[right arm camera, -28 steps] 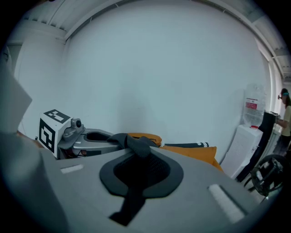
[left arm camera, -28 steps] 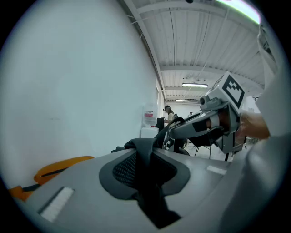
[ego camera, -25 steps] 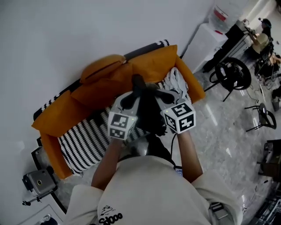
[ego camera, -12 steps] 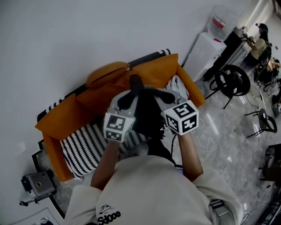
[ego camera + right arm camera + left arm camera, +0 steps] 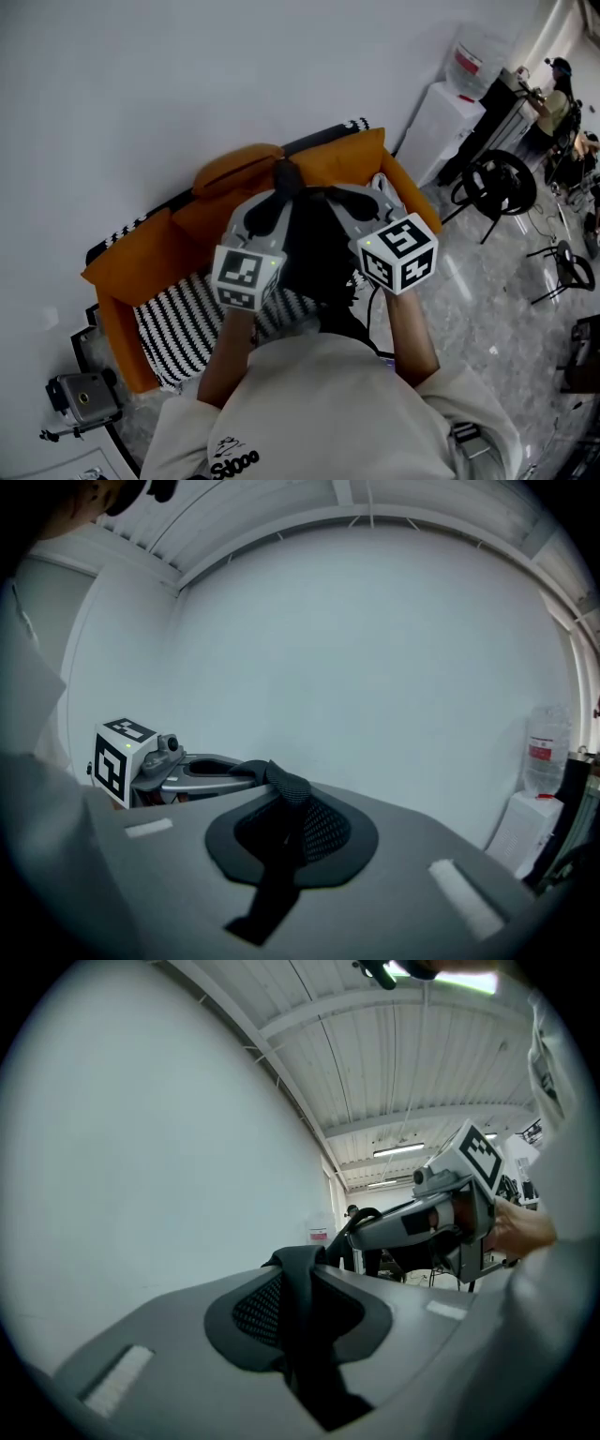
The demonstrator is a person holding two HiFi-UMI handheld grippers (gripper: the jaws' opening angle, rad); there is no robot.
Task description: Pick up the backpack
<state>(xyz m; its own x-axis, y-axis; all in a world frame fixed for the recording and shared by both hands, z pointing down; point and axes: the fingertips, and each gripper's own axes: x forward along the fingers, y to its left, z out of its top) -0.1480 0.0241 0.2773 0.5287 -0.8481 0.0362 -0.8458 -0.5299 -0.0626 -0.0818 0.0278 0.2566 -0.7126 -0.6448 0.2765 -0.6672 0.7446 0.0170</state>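
Observation:
The black backpack (image 5: 314, 251) hangs in front of me between the two grippers, above the orange sofa (image 5: 141, 261). Its black strap (image 5: 284, 174) runs up to both sets of jaws. My left gripper (image 5: 279, 184) is shut on that strap; the left gripper view shows the strap (image 5: 302, 1283) pinched between the grey jaws, with the right gripper (image 5: 441, 1215) just beyond. From the other side, my right gripper (image 5: 317, 193) is shut on the same strap (image 5: 286, 810), and the left gripper (image 5: 192, 771) shows behind it. The grippers and my arms hide the lower part of the bag.
The sofa has a black-and-white striped seat (image 5: 173, 330) and stands against a white wall. A white water dispenser (image 5: 441, 101) and a black chair (image 5: 497, 173) stand at the right. A camera on a stand (image 5: 84, 398) sits at the lower left. People stand far right.
Both grippers have risen together with the backpack hanging from them, coming nearer the head camera. The sofa has dropped further below the bag. Both grips hold as before.

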